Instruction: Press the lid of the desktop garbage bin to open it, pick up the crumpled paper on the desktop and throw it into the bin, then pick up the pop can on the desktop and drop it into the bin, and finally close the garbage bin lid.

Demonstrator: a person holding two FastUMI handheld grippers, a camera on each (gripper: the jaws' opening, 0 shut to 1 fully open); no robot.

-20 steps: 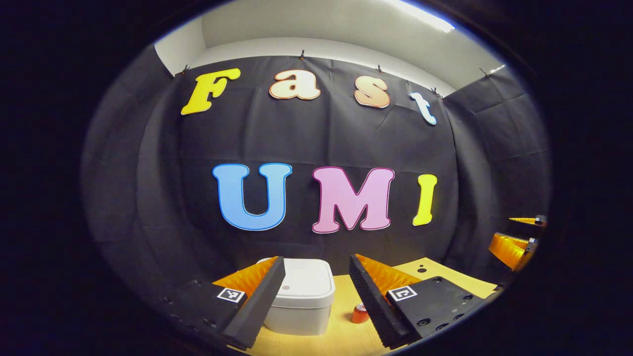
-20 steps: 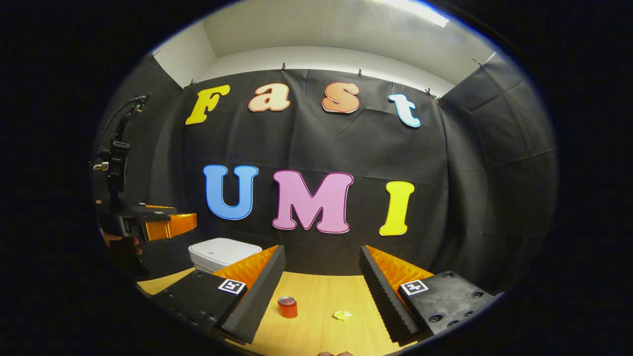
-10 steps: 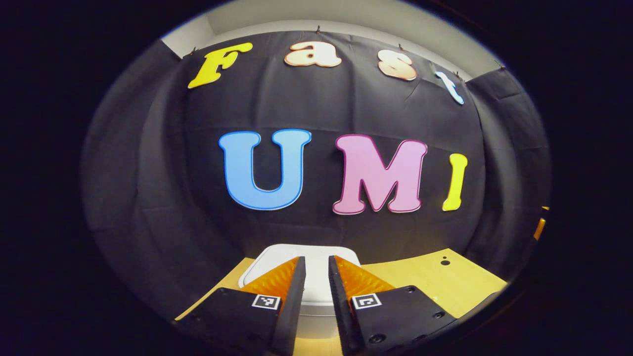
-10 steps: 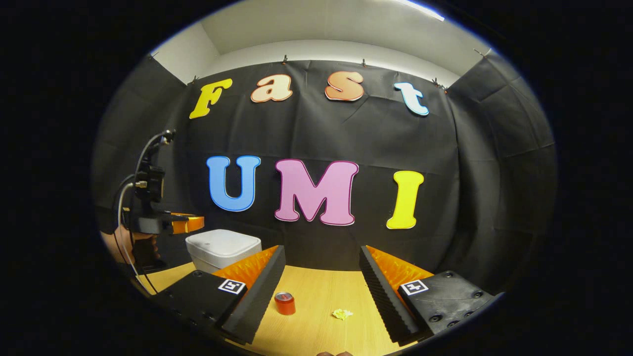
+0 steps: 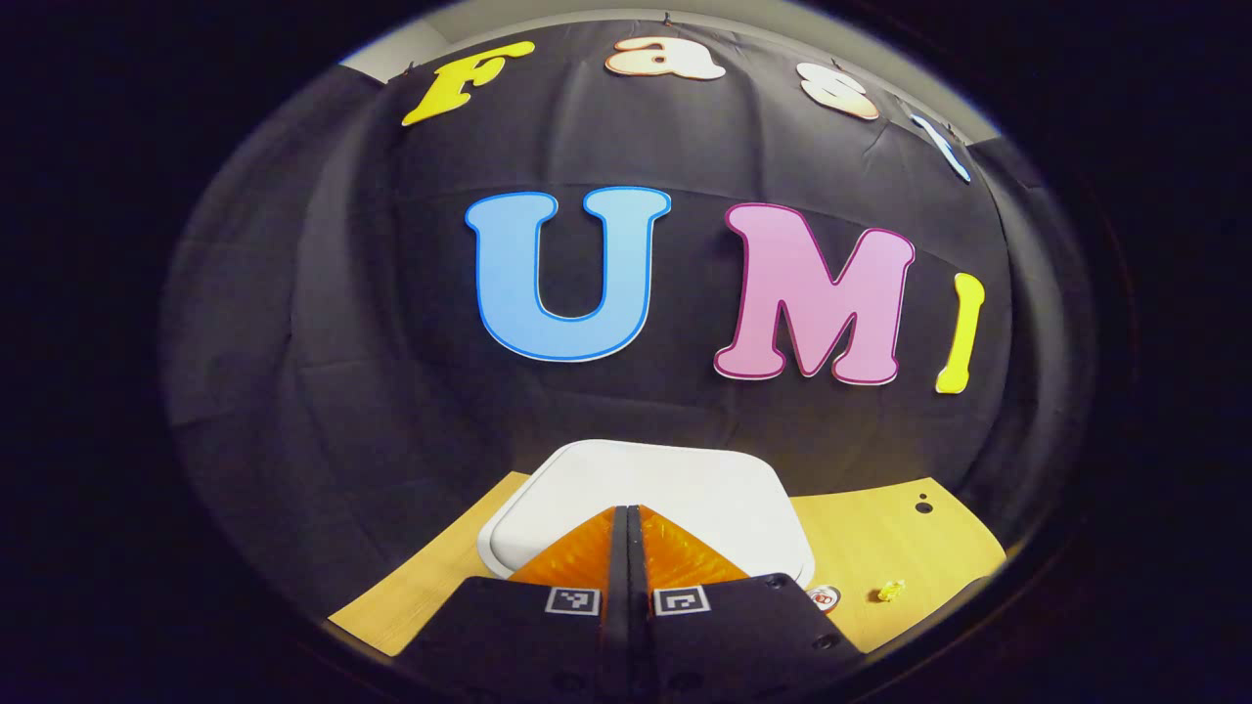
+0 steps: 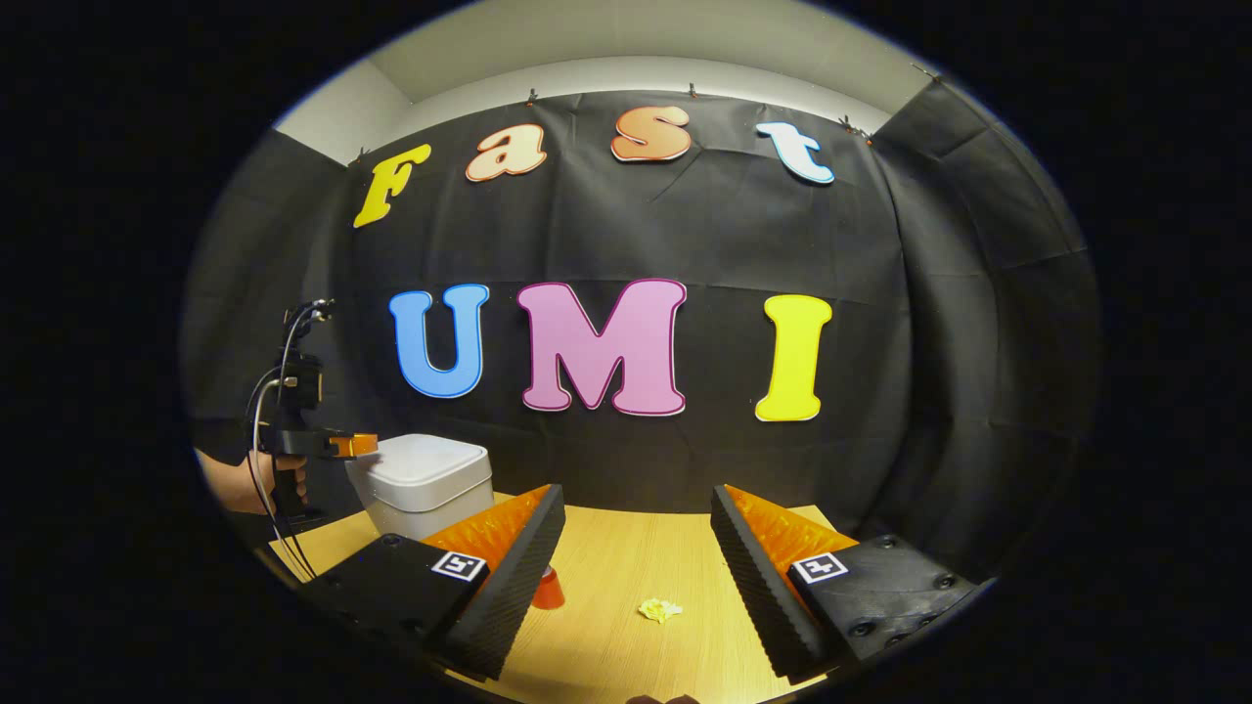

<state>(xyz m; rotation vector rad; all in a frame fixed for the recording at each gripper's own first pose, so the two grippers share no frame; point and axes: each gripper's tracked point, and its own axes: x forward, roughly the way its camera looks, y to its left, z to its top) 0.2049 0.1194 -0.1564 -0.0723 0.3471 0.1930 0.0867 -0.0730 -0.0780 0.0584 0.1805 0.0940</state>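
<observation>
The white bin (image 5: 675, 484) stands with its lid down, right under my left gripper (image 5: 626, 510), whose fingers are shut together with nothing between them, tips over the lid's near edge. Whether they touch the lid I cannot tell. The red can (image 5: 825, 596) and the yellowish crumpled paper (image 5: 890, 591) lie to the bin's right. In the right gripper view, the left gripper (image 6: 344, 446) reaches the bin (image 6: 423, 484) from the left, held by a hand (image 6: 235, 484). My right gripper (image 6: 636, 508) hangs open above the table; the can (image 6: 548, 591) peeks from behind its left finger, with the paper (image 6: 660, 610) beside it.
The wooden table (image 6: 626, 557) runs back to the black cloth wall. Two small holes (image 5: 919, 505) mark the tabletop at the right. A cable (image 6: 269, 508) hangs from the left gripper's handle.
My left gripper has closed from wide open to fully shut and moved forward and down over the bin lid. The right gripper dipped slightly and stayed open.
</observation>
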